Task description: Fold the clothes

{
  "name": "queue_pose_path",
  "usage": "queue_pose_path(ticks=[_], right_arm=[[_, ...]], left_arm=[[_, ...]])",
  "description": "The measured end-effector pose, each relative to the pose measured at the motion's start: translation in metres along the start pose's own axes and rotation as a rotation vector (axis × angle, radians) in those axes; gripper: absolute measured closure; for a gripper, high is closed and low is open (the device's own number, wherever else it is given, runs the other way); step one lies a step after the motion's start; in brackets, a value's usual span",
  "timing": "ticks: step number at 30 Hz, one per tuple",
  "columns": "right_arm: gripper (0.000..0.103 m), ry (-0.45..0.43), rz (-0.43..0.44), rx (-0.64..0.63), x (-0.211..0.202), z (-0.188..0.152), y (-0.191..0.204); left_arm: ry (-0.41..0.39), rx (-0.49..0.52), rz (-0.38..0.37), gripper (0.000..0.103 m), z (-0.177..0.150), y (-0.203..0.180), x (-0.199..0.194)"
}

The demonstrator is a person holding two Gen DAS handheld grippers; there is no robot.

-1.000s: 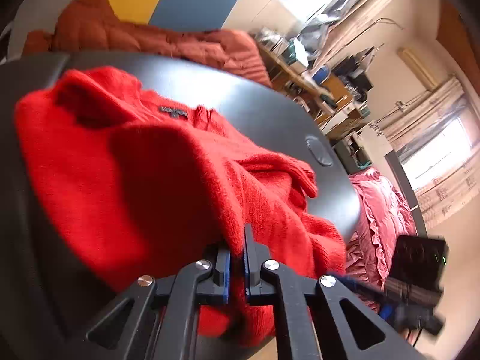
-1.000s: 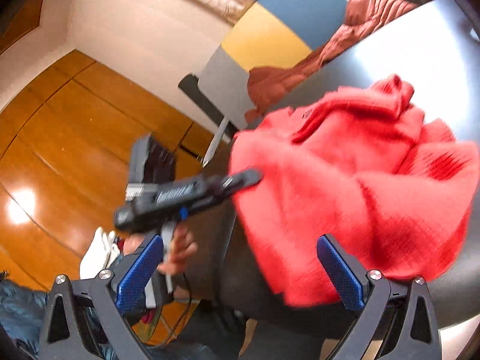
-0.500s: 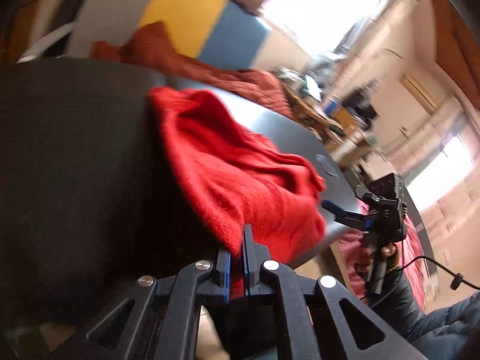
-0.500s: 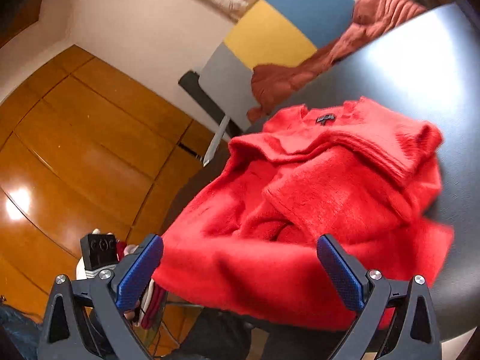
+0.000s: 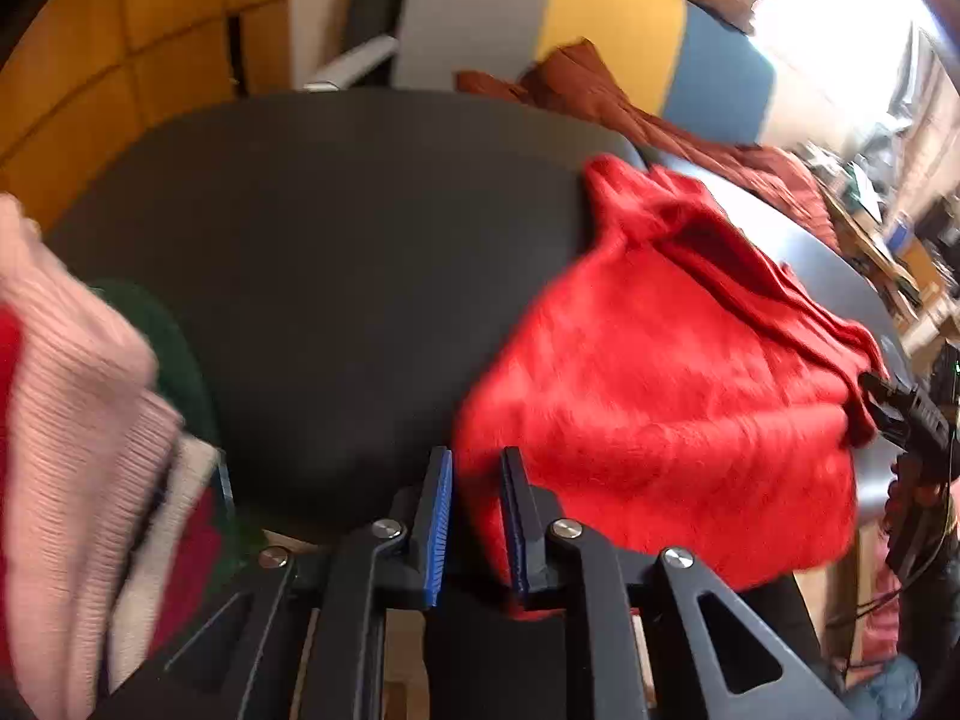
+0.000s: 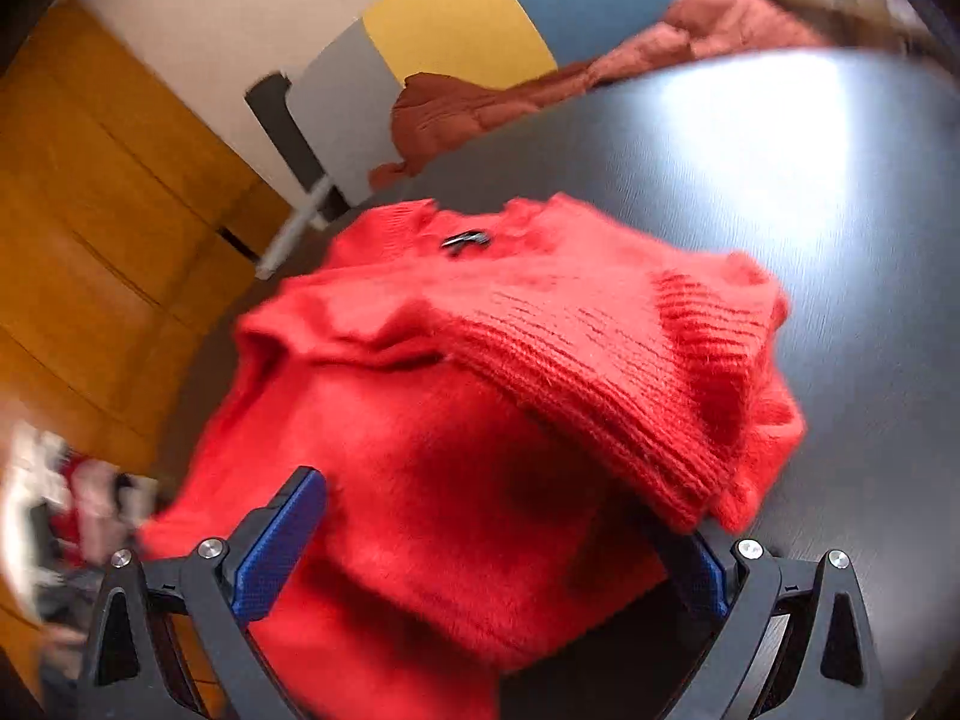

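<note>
Red sweater (image 5: 672, 396): heaped at right of frame on dark table (image 5: 336, 252), hem overhanging.
Left claw (image 5: 475, 510): just parting, hem between, releasing.
Right claw (image 6: 480, 540): spread wide above sweater, ungripped.

The red sweater (image 6: 480, 420) is fuzzy knit wool, ribbed at its cuff. The dark counter (image 6: 780, 180) under it looks smooth with a soft sheen. At near left, a pink garment (image 5: 72, 420) is ribbed knit. The far wall panelling (image 6: 90, 210) is polished wood.
</note>
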State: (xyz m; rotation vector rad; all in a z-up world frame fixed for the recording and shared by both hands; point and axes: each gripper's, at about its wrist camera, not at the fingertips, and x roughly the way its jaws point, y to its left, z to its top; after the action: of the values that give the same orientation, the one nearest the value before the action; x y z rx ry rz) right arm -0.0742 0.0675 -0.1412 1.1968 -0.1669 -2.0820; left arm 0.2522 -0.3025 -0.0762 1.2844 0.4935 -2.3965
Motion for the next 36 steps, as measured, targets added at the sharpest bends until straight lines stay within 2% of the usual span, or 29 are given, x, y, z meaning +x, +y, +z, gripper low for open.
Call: queue_pose_path(ticks=[1, 3, 4, 6, 9, 13, 15, 18, 23, 26, 34, 36], right_arm=[[0.000, -0.009, -0.055, -0.046, 0.003, 0.003, 0.002], [0.000, -0.030, -0.154, -0.122, 0.009, 0.010, 0.004], [0.000, -0.037, -0.175, -0.136, 0.009, 0.012, 0.003], [0.000, -0.052, -0.167, -0.124, 0.005, 0.019, -0.001], [0.000, -0.089, -0.113, -0.103, -0.018, 0.019, -0.001], [0.000, -0.110, 0.098, -0.125, -0.052, -0.001, 0.011], [0.000, -0.079, 0.199, -0.186, -0.061, -0.016, 0.026], [0.000, -0.011, 0.266, -0.257, -0.059, -0.033, 0.042], [0.000, 0.051, 0.265, -0.234, -0.043, -0.043, 0.033], [0.000, 0.076, 0.257, -0.176, -0.036, -0.043, 0.016], [0.000, 0.053, 0.310, -0.139, -0.043, -0.047, -0.002], [0.000, 0.048, 0.314, -0.134, -0.045, -0.047, -0.005]], left_arm=[[-0.017, -0.001, 0.010, 0.086, 0.004, -0.003, -0.004], [-0.074, 0.023, -0.026, 0.078, 0.015, -0.011, -0.015], [-0.102, 0.042, -0.047, 0.077, 0.020, -0.017, -0.021], [-0.134, 0.156, -0.104, 0.075, 0.033, -0.050, -0.024], [-0.172, 0.342, -0.188, 0.069, 0.052, -0.110, -0.017], [-0.165, 0.597, -0.310, 0.067, 0.076, -0.210, 0.018], [-0.136, 0.698, -0.363, 0.067, 0.084, -0.244, 0.038], [-0.096, 0.805, -0.422, 0.066, 0.099, -0.291, 0.066], [-0.023, 0.921, -0.473, 0.064, 0.111, -0.336, 0.097], [0.017, 0.988, -0.461, 0.064, 0.107, -0.347, 0.112], [0.086, 0.964, -0.462, 0.064, 0.111, -0.361, 0.153], [0.060, 0.925, -0.468, 0.086, 0.112, -0.357, 0.154]])
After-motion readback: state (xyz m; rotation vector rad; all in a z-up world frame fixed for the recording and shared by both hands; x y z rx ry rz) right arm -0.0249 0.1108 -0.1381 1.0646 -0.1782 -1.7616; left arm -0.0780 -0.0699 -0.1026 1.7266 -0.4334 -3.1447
